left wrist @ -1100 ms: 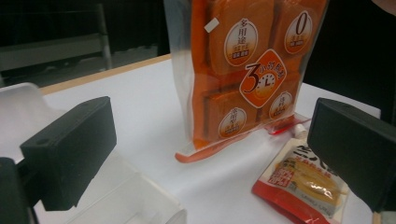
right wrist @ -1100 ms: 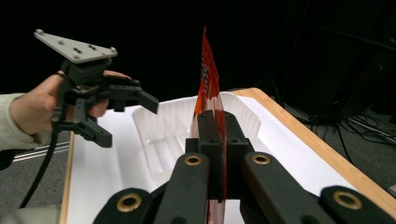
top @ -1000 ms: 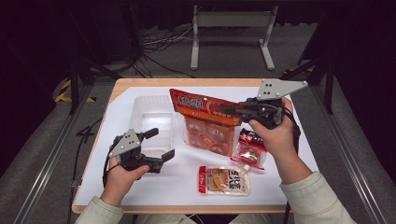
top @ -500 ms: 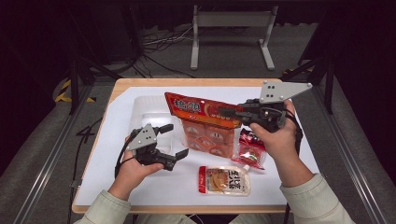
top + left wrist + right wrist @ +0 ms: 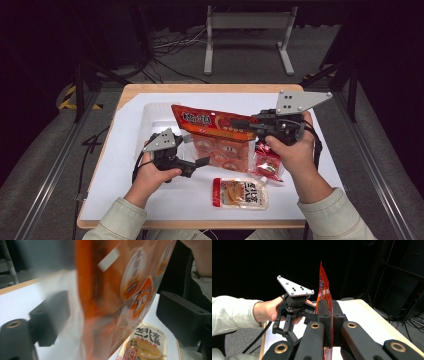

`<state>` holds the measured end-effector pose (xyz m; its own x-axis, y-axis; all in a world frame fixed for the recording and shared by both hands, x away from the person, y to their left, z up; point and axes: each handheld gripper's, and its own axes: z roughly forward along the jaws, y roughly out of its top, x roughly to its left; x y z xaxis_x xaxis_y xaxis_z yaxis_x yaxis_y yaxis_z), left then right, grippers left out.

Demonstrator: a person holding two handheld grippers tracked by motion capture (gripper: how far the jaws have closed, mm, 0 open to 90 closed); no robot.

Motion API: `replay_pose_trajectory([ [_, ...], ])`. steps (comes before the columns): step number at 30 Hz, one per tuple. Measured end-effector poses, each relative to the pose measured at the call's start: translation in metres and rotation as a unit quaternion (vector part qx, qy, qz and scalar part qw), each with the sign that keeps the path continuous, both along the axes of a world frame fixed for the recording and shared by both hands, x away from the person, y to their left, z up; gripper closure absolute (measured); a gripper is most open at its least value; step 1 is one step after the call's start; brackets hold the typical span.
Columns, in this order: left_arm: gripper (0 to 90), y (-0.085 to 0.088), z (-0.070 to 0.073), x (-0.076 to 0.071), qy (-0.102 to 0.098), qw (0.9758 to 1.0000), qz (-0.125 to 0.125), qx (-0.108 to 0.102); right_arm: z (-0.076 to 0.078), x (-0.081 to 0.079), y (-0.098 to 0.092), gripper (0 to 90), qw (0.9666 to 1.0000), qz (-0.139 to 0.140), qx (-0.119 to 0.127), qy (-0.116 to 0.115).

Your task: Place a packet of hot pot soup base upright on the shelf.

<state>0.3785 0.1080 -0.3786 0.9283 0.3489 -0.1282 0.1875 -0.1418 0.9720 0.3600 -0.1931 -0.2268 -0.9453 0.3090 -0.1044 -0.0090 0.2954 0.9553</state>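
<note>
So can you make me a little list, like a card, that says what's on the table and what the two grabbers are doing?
Held thing: big orange snack bag, lifted up off the table
Right gripper: shut on the bag's top edge
Left gripper: jaws apart, one on each side of the bag's lower part, and they have just been closing a little
On the table: small red packet, flat sauce pouch, clear plastic tray
Table: wooden edge with a white sheet on top

orange bag [image 5: 120,290]: blurred, top and bottom cut off | white pouch [image 5: 147,345]: partly behind bag, lower end cut off
</note>
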Motion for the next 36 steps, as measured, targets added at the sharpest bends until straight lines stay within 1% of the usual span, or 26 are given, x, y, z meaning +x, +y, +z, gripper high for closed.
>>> replay_pose_trajectory([
  [2,16.5,-0.002,0.0,0.001,0.001,1.0,-0.004,-0.004,-0.003,0.001,0.001,90.0,1.0,0.002,0.002,0.004],
  [3,18.6,-0.002,0.0,0.001,0.0,1.0,-0.002,-0.002,-0.004,0.002,0.002,90.0,1.0,0.002,0.004,0.005],
  [5,21.6,-0.002,-0.003,0.004,0.003,0.9999,-0.016,0.002,-0.005,0.003,0.003,90.0,0.9999,0.005,0.007,0.009],
  [6,23.6,-0.002,-0.005,0.005,0.011,0.9996,-0.023,-0.009,-0.006,0.003,0.004,90.0,0.9999,0.006,0.008,0.011],
  [7,26.3,-0.002,-0.007,0.006,0.015,0.9994,-0.027,-0.014,-0.006,0.003,0.005,90.0,0.9999,0.007,0.009,0.011],
  [8,28.9,-0.001,-0.007,0.007,0.014,0.9994,-0.029,-0.015,-0.007,0.003,0.005,90.0,0.9999,0.007,0.009,0.011],
  [10,30.2,-0.001,-0.008,0.007,0.01,0.9991,-0.034,-0.025,-0.007,0.002,0.007,90.0,0.9999,0.008,0.01,0.01],
  [11,30.2,-0.001,-0.008,0.007,0.01,0.9991,-0.034,-0.025,-0.007,0.002,0.007,90.0,0.9998,0.009,0.012,0.011],
  [12,30.8,-0.002,-0.007,0.006,0.0,0.9986,-0.039,-0.035,-0.008,0.002,0.007,90.0,0.9998,0.01,0.015,0.012],
  [13,31.4,-0.002,-0.006,0.005,-0.001,0.998,-0.044,-0.046,-0.008,0.002,0.007,90.0,0.9997,0.01,0.018,0.013],
  [15,35.1,-0.003,-0.005,0.004,-0.005,0.9967,-0.056,-0.058,-0.009,0.003,0.007,90.0,0.9994,0.012,0.026,0.017],
  [16,36.9,-0.004,-0.004,0.003,-0.014,0.9968,-0.056,-0.054,-0.009,0.003,0.008,90.0,0.9992,0.014,0.031,0.021],
  [17,37.0,-0.005,-0.003,0.003,-0.026,0.997,-0.057,-0.046,-0.01,0.003,0.009,90.0,0.999,0.016,0.034,0.024],
  [19,41.8,-0.007,-0.002,0.001,-0.035,0.9966,-0.064,-0.039,-0.012,0.002,0.011,90.0,0.9989,0.016,0.035,0.025],
  [20,43.3,-0.007,-0.002,0.001,-0.029,0.9965,-0.067,-0.04,-0.012,0.002,0.012,90.0,0.999,0.015,0.036,0.024],
  [22,46.2,-0.007,-0.002,0.0,-0.027,0.9962,-0.073,-0.04,-0.013,0.003,0.012,90.0,0.9987,0.015,0.041,0.025],
  [25,54.7,-0.006,-0.001,-0.001,-0.033,0.996,-0.075,-0.035,-0.014,0.003,0.011,90.0,0.9984,0.013,0.048,0.028],
  [27,59.7,-0.005,0.0,-0.001,-0.033,0.9958,-0.079,-0.032,-0.015,0.004,0.01,90.0,0.9983,0.011,0.05,0.027],
  [29,60.6,-0.005,0.0,-0.002,-0.031,0.9958,-0.081,-0.029,-0.016,0.004,0.01,90.0,0.9984,0.009,0.049,0.027],
  [30,62.1,-0.005,0.001,-0.003,-0.022,0.9958,-0.085,-0.026,-0.016,0.005,0.009,90.0,0.9983,0.01,0.049,0.028],
  [32,63.4,-0.005,0.002,-0.003,-0.019,0.9958,-0.087,-0.022,-0.017,0.004,0.009,90.0,0.9985,0.009,0.047,0.027],
  [35,66.4,-0.004,0.004,-0.005,-0.019,0.9961,-0.085,-0.016,-0.018,0.003,0.01,90.0,0.9989,0.004,0.043,0.02],
  [36,68.5,-0.004,0.005,-0.005,-0.022,0.9962,-0.083,-0.013,-0.018,0.003,0.01,90.0,0.999,0.002,0.042,0.018],
])
